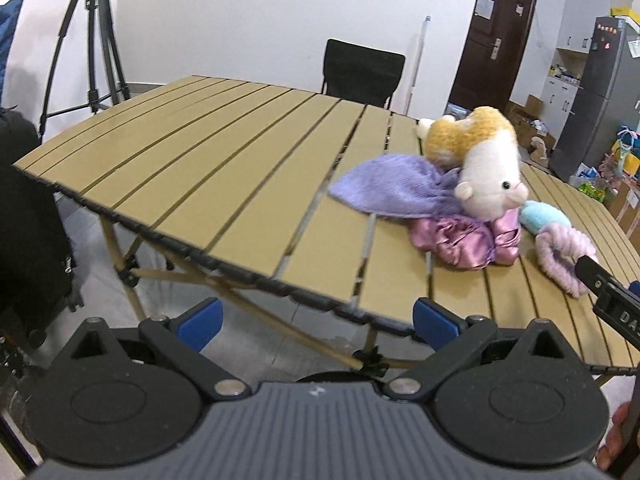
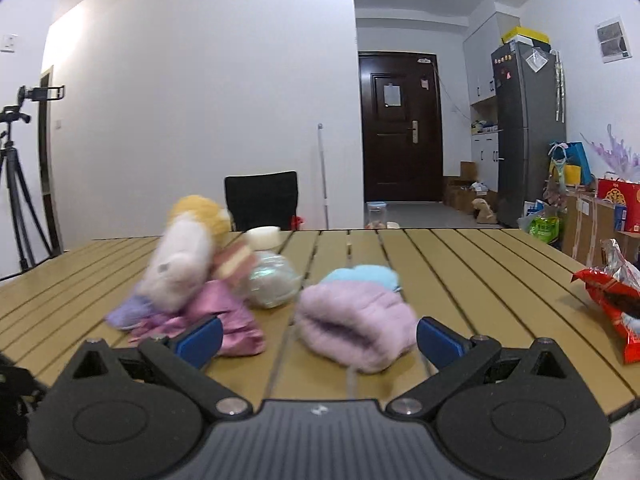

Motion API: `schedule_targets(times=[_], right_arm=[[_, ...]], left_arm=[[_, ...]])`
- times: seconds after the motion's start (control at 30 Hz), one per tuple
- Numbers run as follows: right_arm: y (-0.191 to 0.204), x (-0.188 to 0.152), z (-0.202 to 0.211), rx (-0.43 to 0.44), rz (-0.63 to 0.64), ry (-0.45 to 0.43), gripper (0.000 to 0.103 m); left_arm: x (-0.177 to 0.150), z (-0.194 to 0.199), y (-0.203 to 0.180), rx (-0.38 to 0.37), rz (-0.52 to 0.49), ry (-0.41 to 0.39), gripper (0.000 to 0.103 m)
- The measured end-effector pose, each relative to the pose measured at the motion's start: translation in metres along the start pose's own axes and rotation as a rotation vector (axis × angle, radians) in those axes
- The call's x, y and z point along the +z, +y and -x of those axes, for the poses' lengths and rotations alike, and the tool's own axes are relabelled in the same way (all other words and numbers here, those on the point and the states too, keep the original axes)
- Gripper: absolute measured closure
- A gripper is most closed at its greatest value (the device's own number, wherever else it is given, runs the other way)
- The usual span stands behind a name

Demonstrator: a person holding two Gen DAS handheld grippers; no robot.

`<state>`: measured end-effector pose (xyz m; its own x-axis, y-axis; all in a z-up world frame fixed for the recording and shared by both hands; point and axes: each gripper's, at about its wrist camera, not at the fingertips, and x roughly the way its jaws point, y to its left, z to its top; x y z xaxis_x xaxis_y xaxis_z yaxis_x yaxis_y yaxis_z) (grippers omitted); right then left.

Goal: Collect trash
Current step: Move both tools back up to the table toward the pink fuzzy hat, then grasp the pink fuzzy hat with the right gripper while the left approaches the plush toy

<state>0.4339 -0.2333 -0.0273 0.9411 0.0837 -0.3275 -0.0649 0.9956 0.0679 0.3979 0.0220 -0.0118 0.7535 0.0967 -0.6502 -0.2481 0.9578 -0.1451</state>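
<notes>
Red snack wrapper (image 2: 614, 304), the only evident trash, is seen lying at three o'clock on the slatted table (image 2: 460, 264), untouched. Soft items are heaped at ten o'clock: plush toy (image 2: 180, 264), fuzzy pink headband (image 2: 356, 324). Both the left gripper (image 1: 316, 320) and right gripper (image 2: 318, 338) are held spread and empty, so collection is judged not yet begun.

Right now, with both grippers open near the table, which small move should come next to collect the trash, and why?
Probably swing the right gripper to its right, toward the red snack wrapper. It is the only evident trash; the fuzzy pink item directly ahead, like the plush toy, looks like a soft belonging. The left gripper is open, off the table edge.
</notes>
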Motion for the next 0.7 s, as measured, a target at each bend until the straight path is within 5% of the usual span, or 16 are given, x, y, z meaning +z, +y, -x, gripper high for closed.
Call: schedule_targets(times=[0.37,0.57,0.7], right_arm=[[-0.034,0.000,-0.073,-0.040,0.019,0.089,0.004],[-0.033,-0.002,-0.092,-0.032,0.022,0.132,0.025],[-0.033,-0.003,-0.095,-0.003,-0.014,0.138,0.048]], left_arm=[[0.014,-0.025,-0.017,-0.020,-0.009,0.012,0.000],[0.017,-0.035,-0.024,-0.023,-0.025,0.014,0.000],[0.017,-0.040,-0.027,-0.025,-0.024,0.023,0.000]])
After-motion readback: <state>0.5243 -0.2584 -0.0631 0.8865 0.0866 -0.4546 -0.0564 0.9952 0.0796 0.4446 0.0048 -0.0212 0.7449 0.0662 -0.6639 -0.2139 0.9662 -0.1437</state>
